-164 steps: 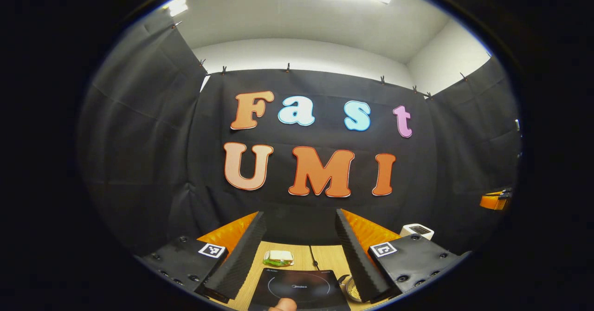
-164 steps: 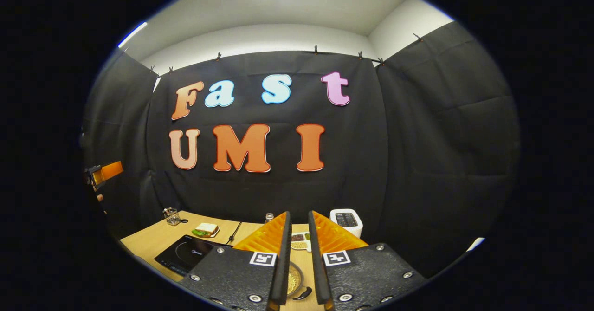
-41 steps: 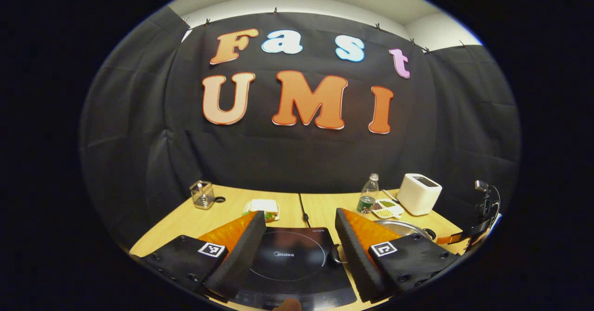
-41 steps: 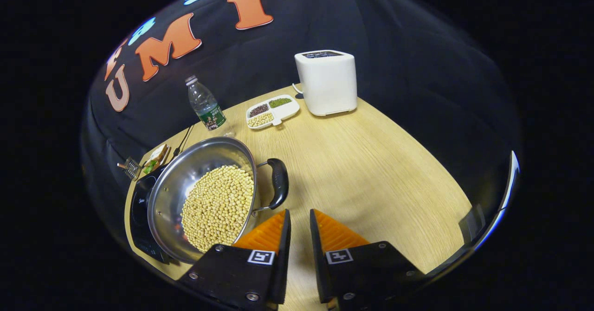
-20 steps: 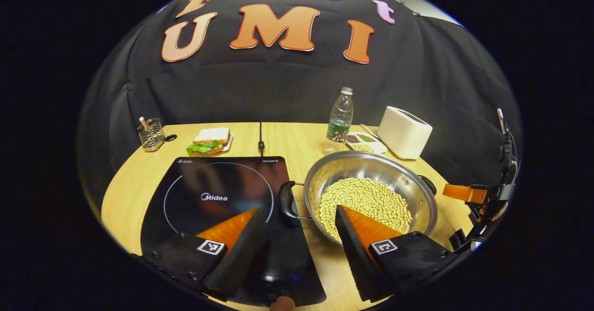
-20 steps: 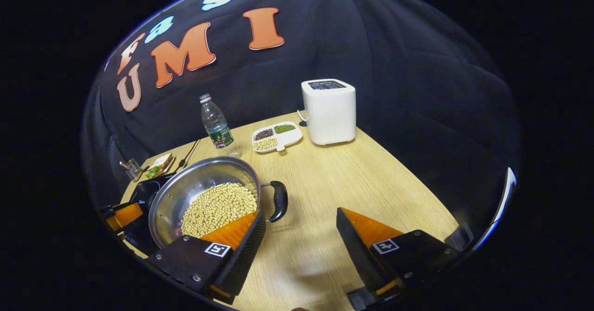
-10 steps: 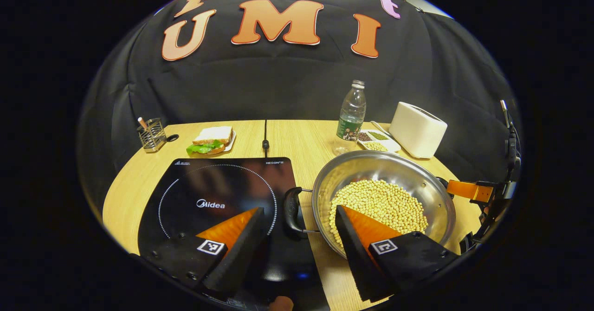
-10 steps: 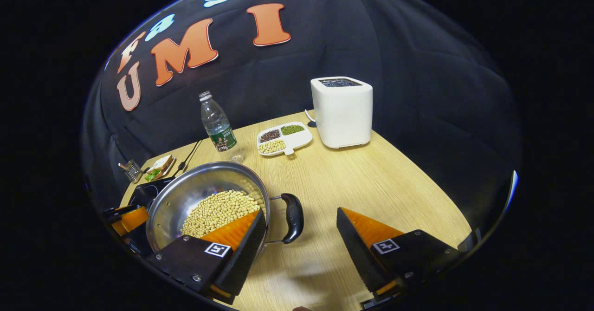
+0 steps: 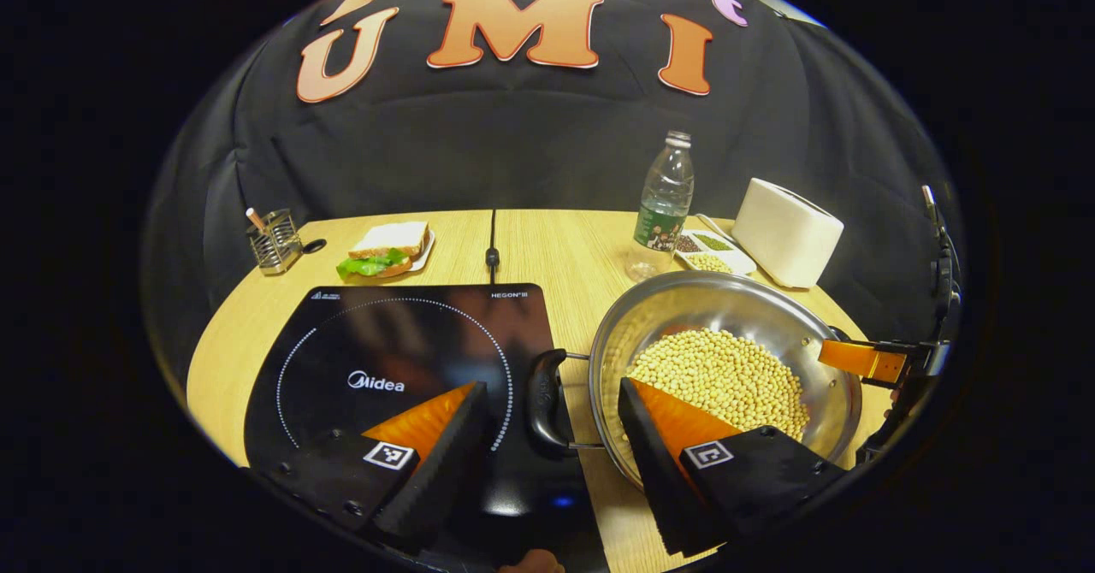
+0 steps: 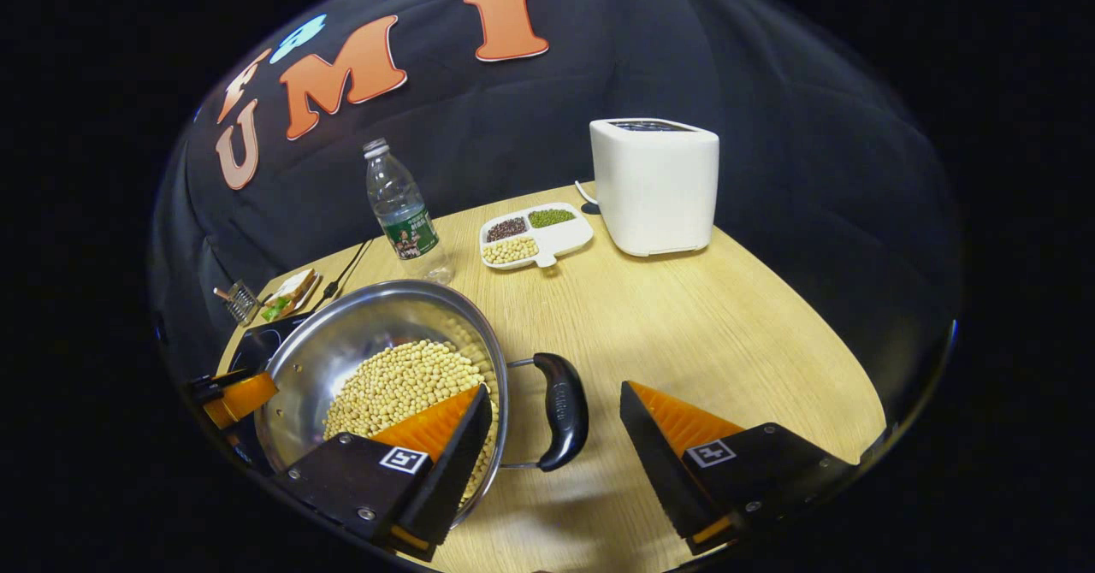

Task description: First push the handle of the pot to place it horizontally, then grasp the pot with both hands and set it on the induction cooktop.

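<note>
A steel pot (image 9: 684, 299) full of pale beans rests on the wooden table just right of the black induction cooktop (image 9: 385, 359). Its two black handles point left and right. In the left gripper view, my left gripper (image 9: 549, 389) is open and the pot's left handle (image 9: 543, 402) lies between its fingers, over the cooktop's edge. In the right gripper view, my right gripper (image 10: 556, 393) is open around the pot's (image 10: 342, 342) right handle (image 10: 565, 419). Neither gripper presses on a handle. One finger (image 10: 239, 398) of the left gripper shows at the pot's far side.
Behind the pot stand a water bottle (image 9: 663, 205), a divided dish of beans (image 9: 706, 252) and a white toaster (image 9: 787, 231). A sandwich on a plate (image 9: 385, 252) and a wire holder (image 9: 272, 244) sit at the back left. The cooktop's cable (image 9: 492, 252) runs to the wall.
Both grippers have come closer to the pot, so each handle now lies between open fingers. The right gripper opened between two seconds and one second ago. The pot has stayed put.
</note>
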Demonstrator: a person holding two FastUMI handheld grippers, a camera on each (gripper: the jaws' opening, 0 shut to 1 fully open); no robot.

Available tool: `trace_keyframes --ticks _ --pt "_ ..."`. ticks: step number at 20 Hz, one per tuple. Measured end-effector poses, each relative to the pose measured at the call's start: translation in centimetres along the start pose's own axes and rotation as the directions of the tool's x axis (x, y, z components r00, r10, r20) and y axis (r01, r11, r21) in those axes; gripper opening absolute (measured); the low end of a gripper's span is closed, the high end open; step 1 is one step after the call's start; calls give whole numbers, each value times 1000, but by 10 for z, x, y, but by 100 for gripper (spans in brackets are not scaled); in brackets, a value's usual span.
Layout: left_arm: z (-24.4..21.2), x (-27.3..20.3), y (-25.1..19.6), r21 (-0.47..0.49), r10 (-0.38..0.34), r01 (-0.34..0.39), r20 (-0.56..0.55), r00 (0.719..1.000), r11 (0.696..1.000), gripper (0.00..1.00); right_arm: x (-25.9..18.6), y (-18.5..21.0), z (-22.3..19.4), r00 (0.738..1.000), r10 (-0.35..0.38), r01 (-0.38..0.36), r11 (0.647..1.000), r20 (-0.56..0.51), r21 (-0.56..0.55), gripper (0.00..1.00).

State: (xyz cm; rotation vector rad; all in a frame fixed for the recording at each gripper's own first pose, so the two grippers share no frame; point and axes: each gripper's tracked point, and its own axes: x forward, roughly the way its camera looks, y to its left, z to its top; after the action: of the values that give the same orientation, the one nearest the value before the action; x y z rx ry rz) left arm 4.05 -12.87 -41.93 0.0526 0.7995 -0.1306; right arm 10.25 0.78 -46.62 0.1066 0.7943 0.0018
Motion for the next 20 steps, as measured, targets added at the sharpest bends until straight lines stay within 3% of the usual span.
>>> trace_keyframes --ticks 3,5,6,9,12,18,19,20 --pt "0 7 0 14 7 -7 -4 1000 1000 99 5 2 -4 1000 1 -1 1000 -19 5 87" --pt "1 11 -1 23 4 -4 0 1000 1000 98 7 6 -8 999 16 -16 1000 -35 9 77" --pt "3 13 -1 27 2 -2 1 1000 1000 99 8 7 -8 999 15 -14 1000 -37 14 67" --pt "3 17 -6 41 -8 8 -2 1000 999 98 6 7 -9 999 21 -20 999 -44 25 56" --pt "3 20 -8 61 4 -3 -6 1000 998 66 6 7 -8 1000 12 -11 999 -28 40 55" --pt "2 18 -7 9 9 -9 -21 1000 1000 47 3 8 -8 1000 8 -7 995 -19 96 43" --pt "1 18 -9 2 5 -5 -29 1000 1000 53 1 8 -7 1000 4 -2 994 -16 107 43" --pt "0 18 -10 -5 -1 0 -33 999 1000 47 -2 8 -7 1000 -2 4 994 -15 108 42"
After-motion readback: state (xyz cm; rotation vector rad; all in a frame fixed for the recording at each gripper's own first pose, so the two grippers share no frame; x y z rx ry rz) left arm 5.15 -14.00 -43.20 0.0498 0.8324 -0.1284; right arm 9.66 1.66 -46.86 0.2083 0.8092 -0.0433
